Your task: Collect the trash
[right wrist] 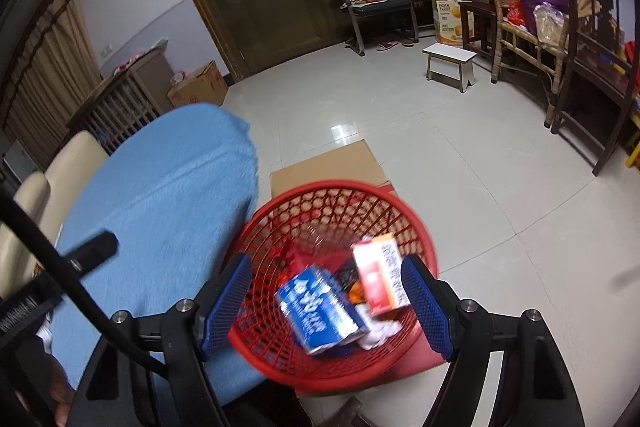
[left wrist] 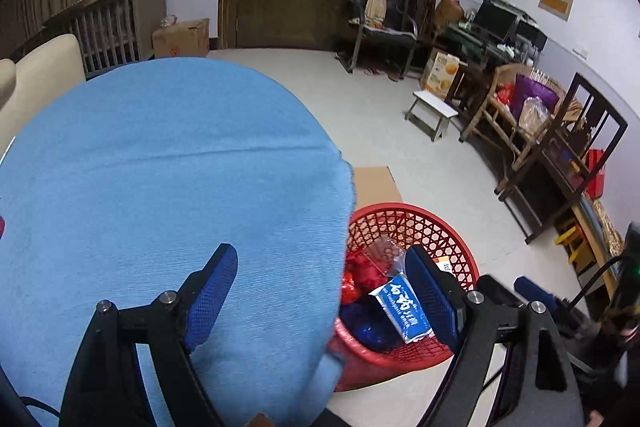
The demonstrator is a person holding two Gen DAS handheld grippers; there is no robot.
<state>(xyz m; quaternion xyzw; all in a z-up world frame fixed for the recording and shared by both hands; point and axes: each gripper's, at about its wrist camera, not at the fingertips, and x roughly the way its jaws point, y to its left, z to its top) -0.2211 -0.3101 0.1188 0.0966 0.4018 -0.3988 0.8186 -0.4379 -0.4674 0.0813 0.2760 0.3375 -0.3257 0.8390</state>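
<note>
Your left tongs [left wrist: 324,291] hang spread wide over the edge of the table [left wrist: 160,167] with its blue cloth, nothing between the blue pads. Just right of that edge, the red basket [left wrist: 416,217] stands on the floor on a sheet of cardboard [left wrist: 374,183]. Inside it lie a blue-and-white packet [left wrist: 404,309], red wrappers [left wrist: 362,273] and a red-and-white box [right wrist: 380,277]; the packet looks blurred in the right wrist view. Your right tongs [right wrist: 326,301] are likewise spread, empty, directly above the basket's mouth. Farther right, a small white stool [right wrist: 450,65] sits well apart on the tiles.
</note>
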